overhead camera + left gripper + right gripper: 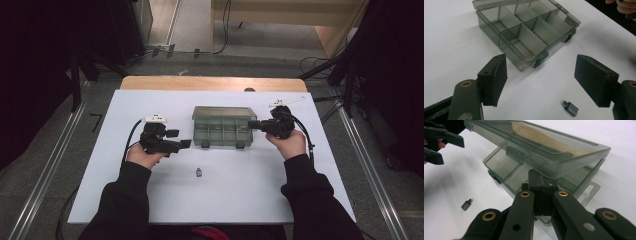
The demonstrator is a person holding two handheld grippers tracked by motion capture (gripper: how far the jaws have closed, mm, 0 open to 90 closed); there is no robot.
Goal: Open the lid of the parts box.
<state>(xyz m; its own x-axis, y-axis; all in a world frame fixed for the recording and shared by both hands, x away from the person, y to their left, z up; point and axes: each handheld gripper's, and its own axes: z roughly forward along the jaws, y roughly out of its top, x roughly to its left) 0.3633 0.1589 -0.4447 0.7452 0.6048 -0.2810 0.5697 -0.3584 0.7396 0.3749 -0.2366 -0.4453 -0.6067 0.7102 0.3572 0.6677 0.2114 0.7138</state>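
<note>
Left gripper (184,139), jaws spread and empty, hovered above the white table (125,165) over the small dark grey plug adapter (199,172), not yet placed in the smoky translucent plastic compartment box (222,131), whose lid the right gripper (251,123), jaws clenched together, propped partly open from beneath.

Premises: a laboratory or recording bay, not a domestic room. A wooden table (215,83) carries a white board (250,185) that covers it to the near edge and leaves a bare strip along the far edge. Dark curtains (35,60) hang at both sides. Metal floor rails (47,170) run along the left and right edges of the table. Loose cables (320,62) cross a grey floor (200,65) beyond the far edge. Light wooden panels (300,12) stand behind.
</note>
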